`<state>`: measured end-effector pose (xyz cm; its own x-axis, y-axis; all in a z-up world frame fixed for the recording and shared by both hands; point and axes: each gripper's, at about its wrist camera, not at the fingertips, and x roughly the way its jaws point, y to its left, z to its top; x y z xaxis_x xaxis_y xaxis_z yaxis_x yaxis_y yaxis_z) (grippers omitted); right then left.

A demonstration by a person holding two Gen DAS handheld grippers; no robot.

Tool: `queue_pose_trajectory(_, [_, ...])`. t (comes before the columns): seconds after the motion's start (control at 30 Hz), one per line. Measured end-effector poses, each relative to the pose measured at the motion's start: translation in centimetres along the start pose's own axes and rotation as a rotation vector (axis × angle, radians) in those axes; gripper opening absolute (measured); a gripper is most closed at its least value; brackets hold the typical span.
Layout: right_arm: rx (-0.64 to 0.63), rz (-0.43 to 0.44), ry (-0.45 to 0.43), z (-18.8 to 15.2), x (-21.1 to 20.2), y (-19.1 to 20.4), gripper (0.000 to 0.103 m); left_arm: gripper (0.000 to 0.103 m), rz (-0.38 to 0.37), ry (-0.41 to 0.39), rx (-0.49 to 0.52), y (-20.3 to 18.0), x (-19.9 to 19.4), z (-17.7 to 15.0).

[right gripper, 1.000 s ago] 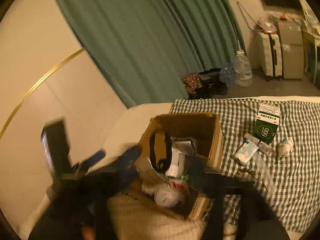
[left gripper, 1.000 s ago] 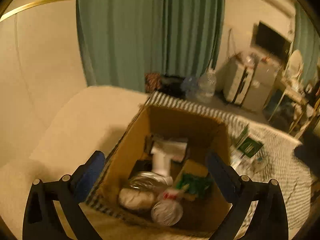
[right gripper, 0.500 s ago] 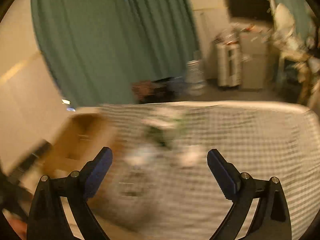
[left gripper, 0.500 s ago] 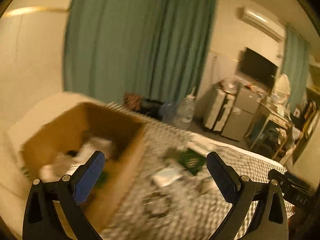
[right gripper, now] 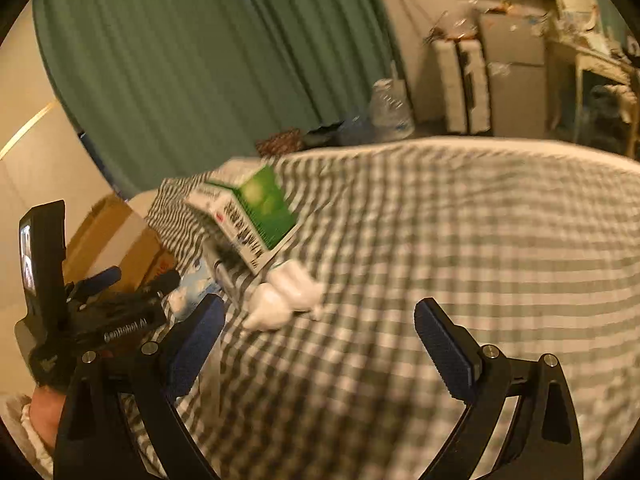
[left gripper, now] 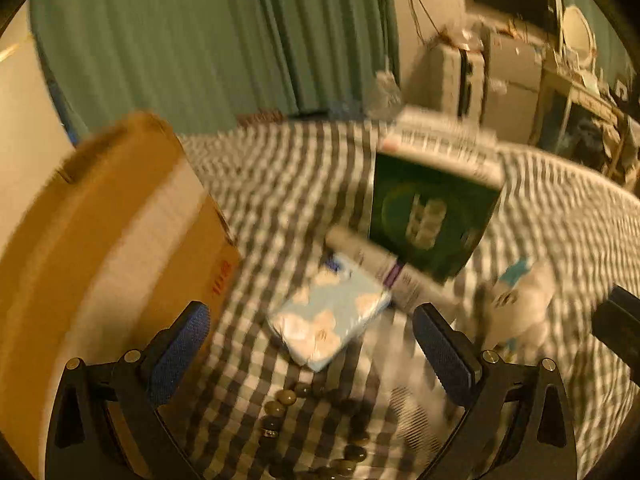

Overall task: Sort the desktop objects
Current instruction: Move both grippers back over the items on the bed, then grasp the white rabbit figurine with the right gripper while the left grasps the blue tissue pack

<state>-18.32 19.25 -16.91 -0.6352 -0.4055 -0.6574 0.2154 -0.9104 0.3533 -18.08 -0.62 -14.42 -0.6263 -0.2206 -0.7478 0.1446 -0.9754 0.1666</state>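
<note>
Left wrist view has swung off the cardboard box (left gripper: 100, 248), now at nine o'clock, onto the tissue pack (left gripper: 330, 316) lying centre on the bed; left tongs (left gripper: 310, 354) and right tongs (right gripper: 316, 346) both gape empty, so another pickup looks imminent.

Green box (left gripper: 432, 216) upright on checked cloth; tube (left gripper: 384, 268), tissue pack (left gripper: 332, 316), white figurine (left gripper: 520, 304) alongside.

Black tongs (left gripper: 312, 354), blue pads (left gripper: 442, 354)
</note>
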Motion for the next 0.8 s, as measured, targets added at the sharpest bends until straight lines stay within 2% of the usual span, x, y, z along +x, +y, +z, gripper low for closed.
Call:
queue_pose_trajectory(0.07, [0.008,0.03,0.054,0.2,2.9,0.5,0.096,0.103,0.003,0.022,0.007,0.3,1.0,-0.2])
queue_pose_trajectory(0.17, [-0.029,0.001,0.121,0.5,6.3,1.0,0.096,0.103,0.0,0.018,0.062,0.0,1.7,-0.3])
queue_pose_trajectory(0.23, [-0.034,-0.016,0.148,0.8,7.5,0.9,0.094,0.103,-0.044,0.034,0.134,-0.7,2.6,-0.7])
queue_pose_trajectory(0.3, [-0.083,-0.012,0.154,1.2,7.6,1.5,0.064,0.103,-0.069,0.06,0.213,-1.4,3.0,-1.0])
queue_pose_trajectory(0.33, [-0.079,-0.009,0.172,1.4,7.4,1.6,0.064,0.103,-0.072,0.039,0.252,-1.6,3.0,-1.3])
queue_pose_trajectory(0.4, [-0.088,0.003,0.188,1.5,7.0,1.6,0.064,0.103,-0.076,0.007,0.267,-1.3,3.0,-1.1])
queue_pose_trajectory(0.53, [-0.071,0.032,0.216,1.5,4.3,0.7,0.064,0.103,-0.108,0.035,0.303,-1.2,4.5,-0.3])
queue_pose_trajectory(0.6, [-0.067,0.061,0.227,1.4,3.0,0.5,0.064,0.103,-0.135,0.095,0.299,-1.4,5.6,0.1])
queue_pose_trajectory(0.67, [-0.075,0.074,0.243,1.4,1.6,0.4,0.064,0.093,-0.191,0.155,0.251,-0.8,5.9,0.3])
queue_pose_trajectory(0.7, [-0.079,0.091,0.257,1.4,0.8,0.7,0.064,0.073,-0.244,0.212,0.198,-0.4,6.0,0.4])
queue_pose_trajectory(0.73, [-0.089,0.09,0.263,1.4,0.1,0.8,0.064,0.058,-0.252,0.223,0.159,-0.1,5.4,0.4])
queue_pose_trajectory(0.8, [-0.114,0.085,0.275,1.4,-1.5,0.9,0.064,0.058,-0.2,0.238,0.141,-0.2,3.6,0.1])
